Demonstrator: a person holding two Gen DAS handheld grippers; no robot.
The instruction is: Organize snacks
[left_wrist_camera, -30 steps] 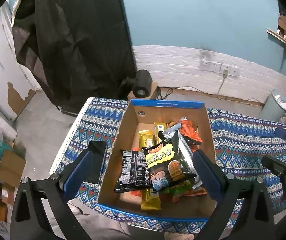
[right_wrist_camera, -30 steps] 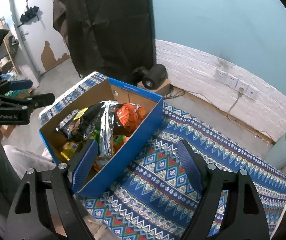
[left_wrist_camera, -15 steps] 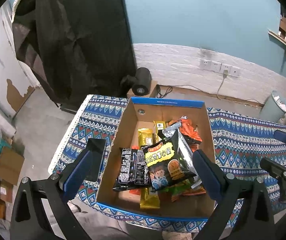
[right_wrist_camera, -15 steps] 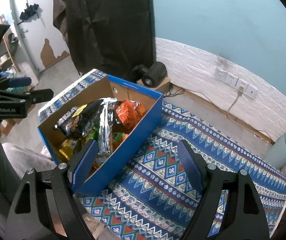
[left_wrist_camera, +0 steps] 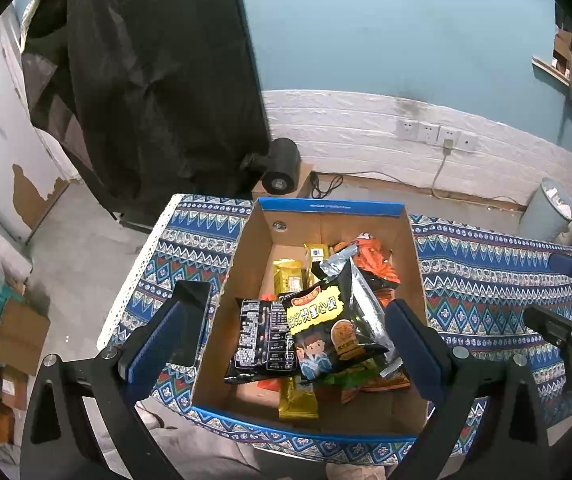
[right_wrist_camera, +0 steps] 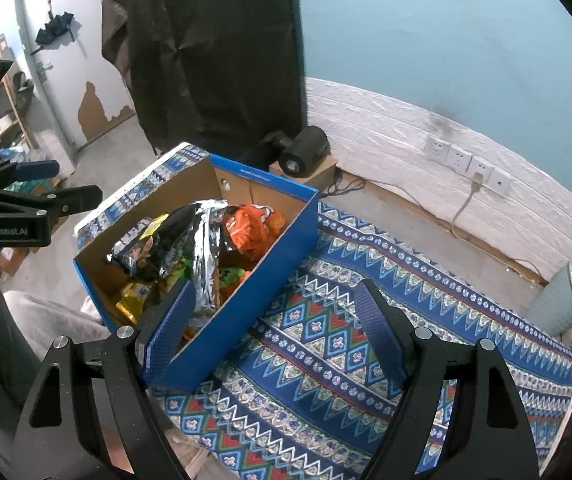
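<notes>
An open cardboard box with blue outer walls stands on a table under a patterned blue cloth. Inside lie several snack packs: a black bag with a yellow label, a black bag with white print, an orange bag and gold bars. My left gripper hangs open above the box, nothing between its fingers. My right gripper is open too, over the box's blue side wall and the cloth. Each gripper shows at the edge of the other's view.
A flat black object lies on the cloth left of the box. On the floor behind the table are a black cylindrical lamp on a small carton and a grey waste bin. A dark curtain hangs at back left.
</notes>
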